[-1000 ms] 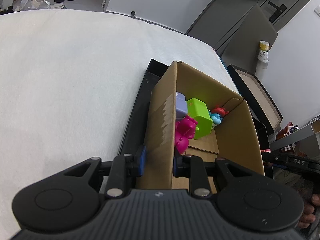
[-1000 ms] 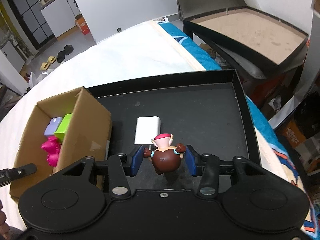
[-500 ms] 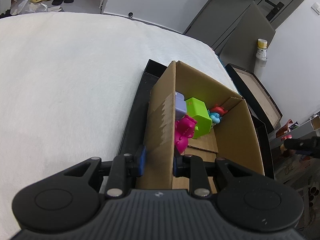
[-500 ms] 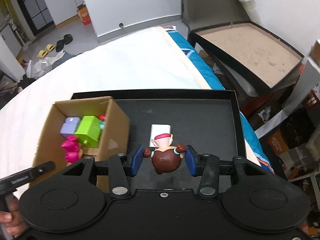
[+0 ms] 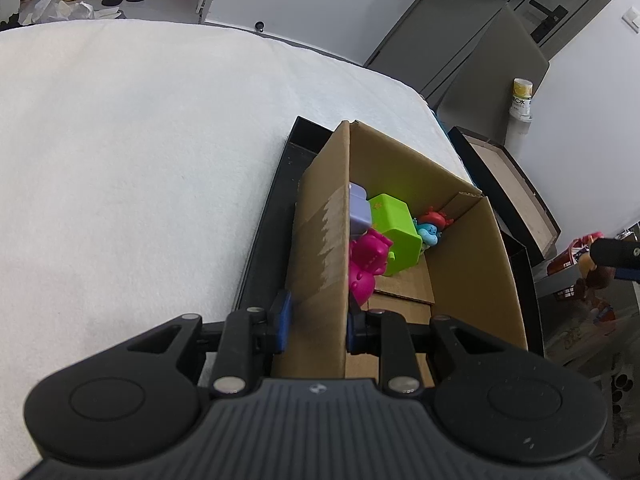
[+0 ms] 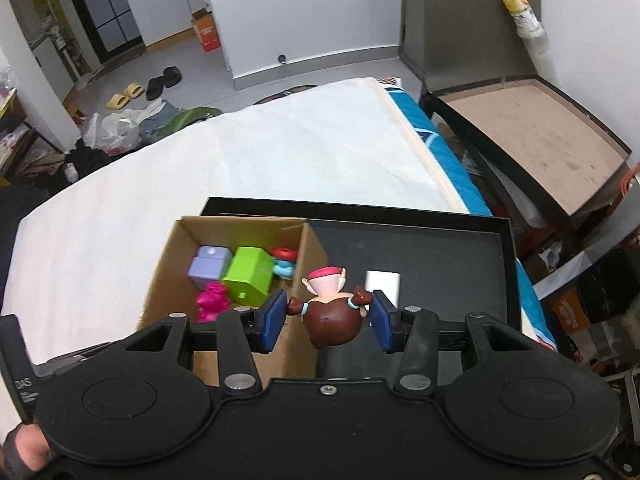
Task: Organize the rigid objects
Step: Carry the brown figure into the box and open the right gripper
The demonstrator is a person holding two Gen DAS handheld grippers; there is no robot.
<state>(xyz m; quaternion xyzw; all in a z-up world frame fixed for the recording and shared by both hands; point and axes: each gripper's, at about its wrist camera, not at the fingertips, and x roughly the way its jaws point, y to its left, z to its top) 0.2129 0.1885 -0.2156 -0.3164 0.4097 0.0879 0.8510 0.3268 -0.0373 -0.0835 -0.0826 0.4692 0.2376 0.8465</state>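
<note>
— Clamping the left wall of the corrugated cardboard box, my left gripper has its blue pads pinched narrow on it.

— And the right?

— My right gripper squeezes a glossy, rounded brown figurine by its arms, above the box's right wall and the matte black tray.

— Contents?

— Blocky green and lilac toys, a knobbly magenta one. The blue figure is half hidden; a white block sits partly behind the pad.
</note>
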